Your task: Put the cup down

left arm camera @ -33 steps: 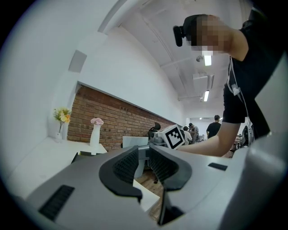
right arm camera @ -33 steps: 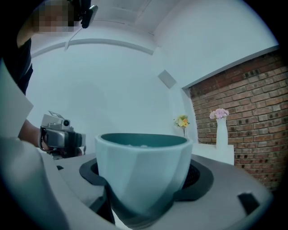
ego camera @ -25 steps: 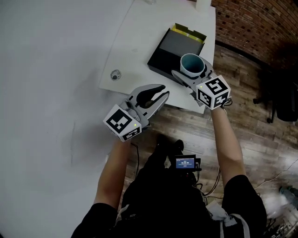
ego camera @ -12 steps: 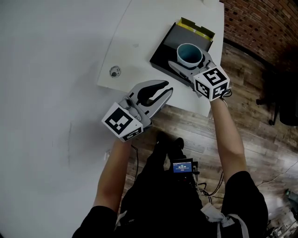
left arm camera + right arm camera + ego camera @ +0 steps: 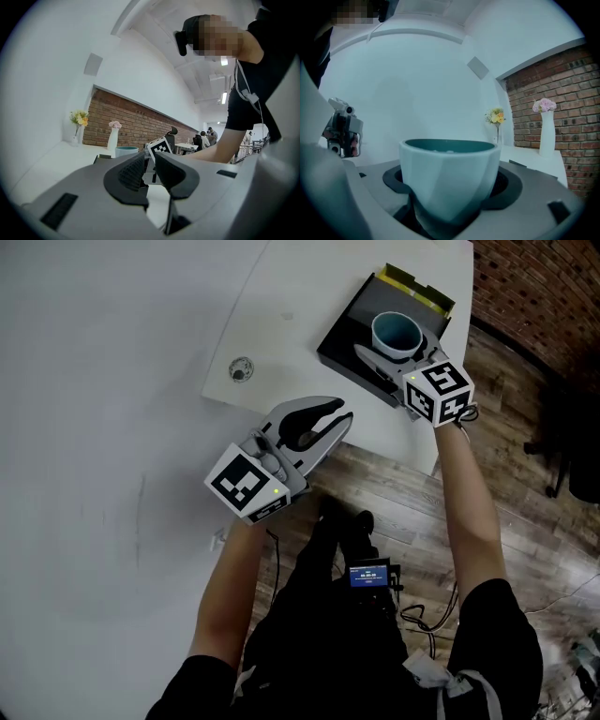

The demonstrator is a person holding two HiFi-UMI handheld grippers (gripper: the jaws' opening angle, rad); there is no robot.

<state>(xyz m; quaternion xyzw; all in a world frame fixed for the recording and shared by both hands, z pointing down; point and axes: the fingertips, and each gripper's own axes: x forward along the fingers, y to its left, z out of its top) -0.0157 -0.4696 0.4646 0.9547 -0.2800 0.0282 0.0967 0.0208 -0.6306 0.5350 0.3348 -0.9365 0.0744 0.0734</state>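
A pale teal cup (image 5: 396,331) with a darker inside stands upright between the jaws of my right gripper (image 5: 395,347), which is shut on its lower body. The cup is over the right part of a black shallow box (image 5: 349,337); whether it touches the box I cannot tell. In the right gripper view the cup (image 5: 449,173) fills the middle, with the dark pads (image 5: 395,179) pressed against both sides. My left gripper (image 5: 336,416) hovers at the table's near edge, shut on nothing. Its view shows the cup (image 5: 125,150) far ahead.
The box has yellow flaps (image 5: 415,284) at its far end and lies near the corner of the white table (image 5: 141,352). A small round fitting (image 5: 241,368) sits in the tabletop. Wooden floor (image 5: 525,521) lies beyond the edge. Two vases with flowers (image 5: 77,125) stand far off.
My right gripper has carried the cup away from me, from the box's near corner to farther in over the box. The left gripper has hardly moved.
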